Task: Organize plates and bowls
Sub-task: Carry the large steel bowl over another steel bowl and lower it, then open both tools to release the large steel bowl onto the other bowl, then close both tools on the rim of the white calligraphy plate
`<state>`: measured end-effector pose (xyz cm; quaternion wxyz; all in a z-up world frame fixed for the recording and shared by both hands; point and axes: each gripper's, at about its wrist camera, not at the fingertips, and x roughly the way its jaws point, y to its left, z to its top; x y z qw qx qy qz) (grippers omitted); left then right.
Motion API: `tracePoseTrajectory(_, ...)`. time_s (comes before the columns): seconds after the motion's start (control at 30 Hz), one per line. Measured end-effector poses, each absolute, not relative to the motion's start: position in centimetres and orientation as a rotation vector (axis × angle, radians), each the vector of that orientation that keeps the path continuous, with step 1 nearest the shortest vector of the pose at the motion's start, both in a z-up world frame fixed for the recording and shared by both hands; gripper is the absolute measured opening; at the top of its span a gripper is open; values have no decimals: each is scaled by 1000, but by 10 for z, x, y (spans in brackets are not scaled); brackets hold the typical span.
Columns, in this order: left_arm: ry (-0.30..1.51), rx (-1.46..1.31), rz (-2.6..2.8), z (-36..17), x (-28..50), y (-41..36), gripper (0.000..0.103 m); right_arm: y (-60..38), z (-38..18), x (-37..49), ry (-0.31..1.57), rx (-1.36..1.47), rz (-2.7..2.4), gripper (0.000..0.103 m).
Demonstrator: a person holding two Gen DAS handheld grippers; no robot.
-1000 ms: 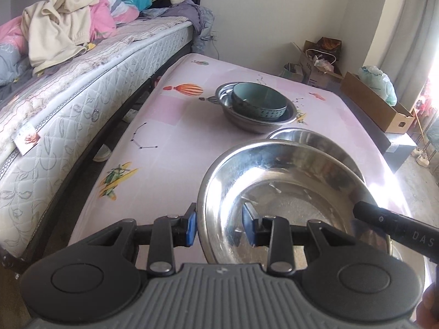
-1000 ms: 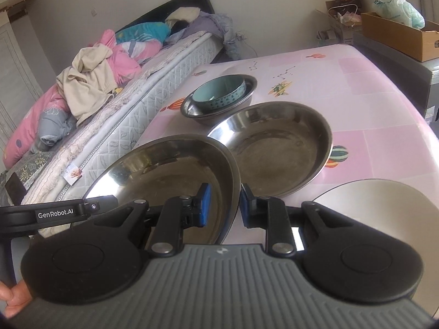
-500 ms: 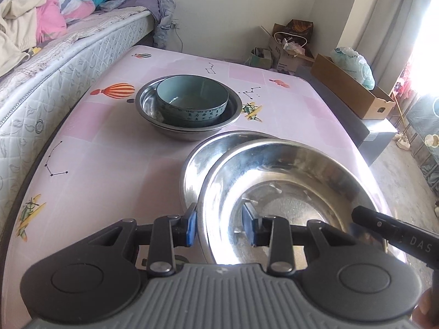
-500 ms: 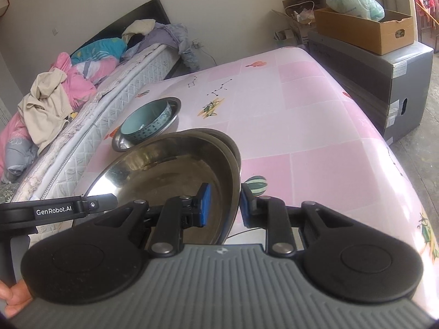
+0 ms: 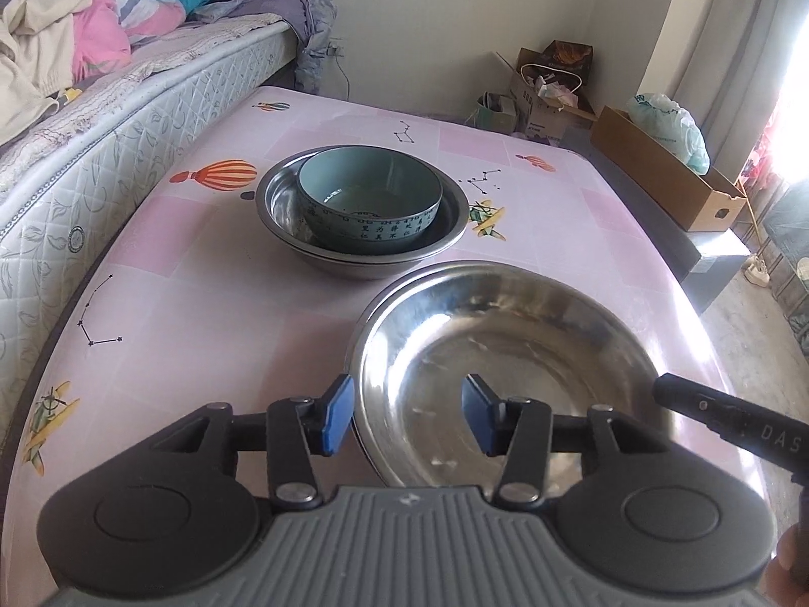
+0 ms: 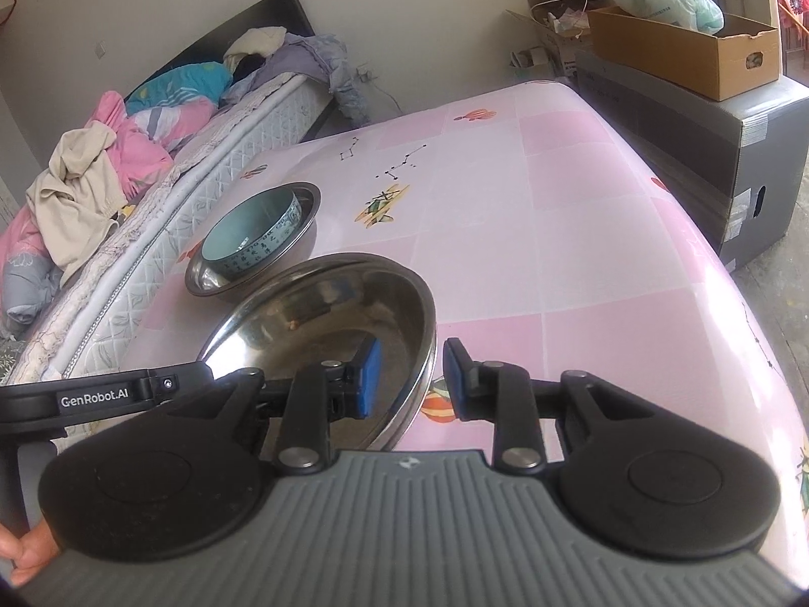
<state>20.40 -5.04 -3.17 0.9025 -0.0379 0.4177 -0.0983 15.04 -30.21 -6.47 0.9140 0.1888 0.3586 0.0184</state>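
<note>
Jaws on both units stand spread, and I record no pinch on either. On my left gripper [image 5: 407, 415] the blue pads [image 5: 336, 415] sit either side of the near-left rim of the large steel bowl [image 5: 510, 354], with a visible gap on the inner side; on my right gripper [image 6: 412, 377] the pads [image 6: 368, 377] straddle the same bowl's [image 6: 328, 313] right rim, again with daylight on both sides. That bowl rests on the pink patterned bench [image 5: 202, 303], toward its near edge. From the left wrist view I cannot tell whether a second steel bowl lies nested beneath it; a doubled rim line at its far-left edge suggests so, no more. Just beyond it, apart from it, stands a smaller steel bowl [image 5: 283, 212] carrying a teal ceramic bowl [image 5: 369, 202] upright inside it; the right wrist view confirms this pair [image 6: 258, 237] on the bed side of the bench. A mattress [image 5: 101, 116] runs along the bench's left edge, heaped with clothing [image 5: 65, 40]. A cardboard box [image 6: 708, 50] sits on a grey unit past the bench's right side.
</note>
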Motion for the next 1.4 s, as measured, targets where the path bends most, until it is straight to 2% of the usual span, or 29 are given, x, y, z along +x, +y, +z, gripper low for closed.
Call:
tracePoseTrajectory(0.07, 854, -85, -201, -29, 201, -48, 55, -305, -64, 148, 732, 400, 31, 32)
tracePoseTrajectory(0.2, 852, -90, -198, -25, 192, -46, 55, -311, -60, 136, 714, 416, 16, 35)
tracePoseTrajectory(0.27, 850, -91, -201, -23, 185, -44, 58, -316, -57, 126, 696, 422, 10, 41)
tracePoseTrajectory(0.43, 867, -79, -233, -22, 161, -42, 64, -337, -50, 88, 665, 445, -6, 45)
tracePoseTrajectory(0.8, 945, -78, -411, -44, 98, -61, 67, -377, -87, -11, 731, 538, -96, 46)
tracePoseTrajectory(0.9, 961, -58, -434, -55, 93, -76, 61, -377, -103, -22, 761, 557, -108, 45)
tracePoseTrajectory(1.0, 992, -44, -451, -66, 94, -88, 47, -375, -108, -27, 745, 544, -108, 41)
tracePoseTrajectory(1.1, 1004, -53, -472, -72, 96, -97, 39, -374, -108, -27, 743, 525, -114, 37)
tracePoseTrajectory(1.17, 1000, -49, -486, -73, 96, -102, 31, -375, -110, -26, 746, 533, -108, 31)
tracePoseTrajectory(1.23, 1001, -53, -506, -73, 95, -107, 17, -373, -111, -23, 755, 543, -88, 27)
tracePoseTrajectory(1.4, 999, -34, -484, -71, 92, -104, 18, -361, -108, -20, 769, 511, -88, 28)
